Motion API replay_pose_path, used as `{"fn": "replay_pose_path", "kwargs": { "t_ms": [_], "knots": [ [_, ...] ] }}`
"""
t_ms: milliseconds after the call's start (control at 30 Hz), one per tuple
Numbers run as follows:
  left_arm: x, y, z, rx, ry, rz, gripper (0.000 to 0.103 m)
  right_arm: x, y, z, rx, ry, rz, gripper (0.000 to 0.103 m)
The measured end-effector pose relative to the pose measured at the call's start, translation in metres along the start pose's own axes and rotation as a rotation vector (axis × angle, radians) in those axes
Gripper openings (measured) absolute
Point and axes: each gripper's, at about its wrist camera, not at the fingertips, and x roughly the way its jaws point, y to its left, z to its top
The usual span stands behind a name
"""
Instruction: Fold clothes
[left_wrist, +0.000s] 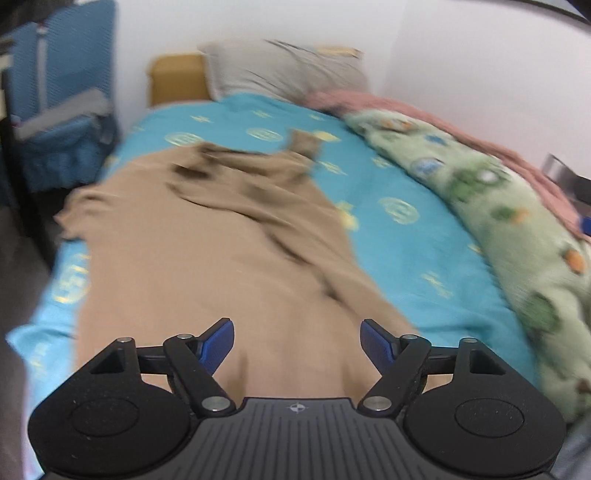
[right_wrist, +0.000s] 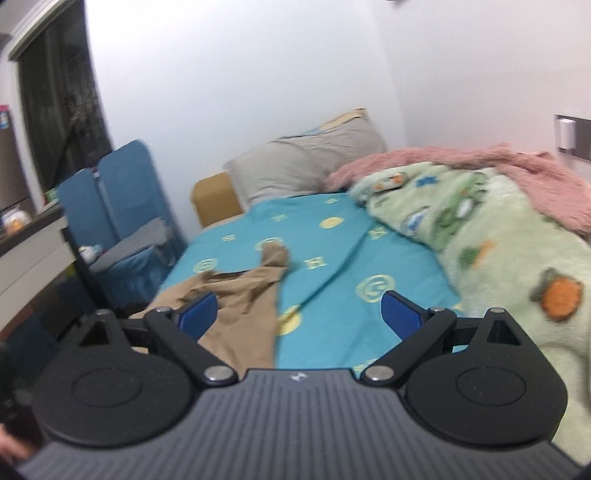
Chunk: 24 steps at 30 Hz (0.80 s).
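Tan garment (left_wrist: 207, 251) on bed (left_wrist: 406, 236), beneath open jaws

Bed (right_wrist: 332, 258) with turquoise sheet, yellow round and letter-like motifs. Lying directly on it: tan garment (left_wrist: 207, 258), spread flat over the near left part, rumpled at its far end, one narrow strip reaching toward the pillow. Grey pillow (right_wrist: 306, 170) at the head. Green fleece blanket (right_wrist: 498, 251) with cartoon print bunched along the right side; pink fuzzy blanket (right_wrist: 480, 158) beyond it, against the wall.
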Motion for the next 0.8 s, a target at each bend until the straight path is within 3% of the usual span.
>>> {"fn": "replay_pose_path", "kwargs": {
  "t_ms": [233, 367, 567, 633, 733, 767, 800],
  "knots": [
    [0.035, -0.082, -0.01, 0.041, 0.12, -0.138, 0.066, 0.009, -0.044, 0.0, 0.089, -0.006, -0.065, 0.097],
    [0.052, -0.122, -0.024, 0.058, 0.179, -0.21, 0.053, 0.011, -0.058, -0.001, 0.09, -0.016, -0.082, 0.097],
    [0.069, -0.16, -0.058, 0.201, 0.23, -0.213, 0.052, 0.015, -0.074, -0.004, 0.14, -0.011, -0.079, 0.097],
    [0.074, -0.166, -0.068, 0.272, 0.22, -0.191, 0.046, 0.017, -0.074, -0.005, 0.141, -0.005, -0.071, 0.097],
    [0.076, -0.174, -0.083, 0.391, 0.19, -0.168, 0.046, 0.019, -0.072, -0.007, 0.127, 0.002, -0.073, 0.097],
    [0.075, -0.175, -0.085, 0.408, 0.175, -0.167, 0.039, 0.02, -0.072, -0.007, 0.126, 0.006, -0.073, 0.097],
    [0.074, -0.175, -0.086, 0.415, 0.167, -0.166, 0.025, 0.02, -0.072, -0.007, 0.126, 0.009, -0.074, 0.097]
  ]
}}
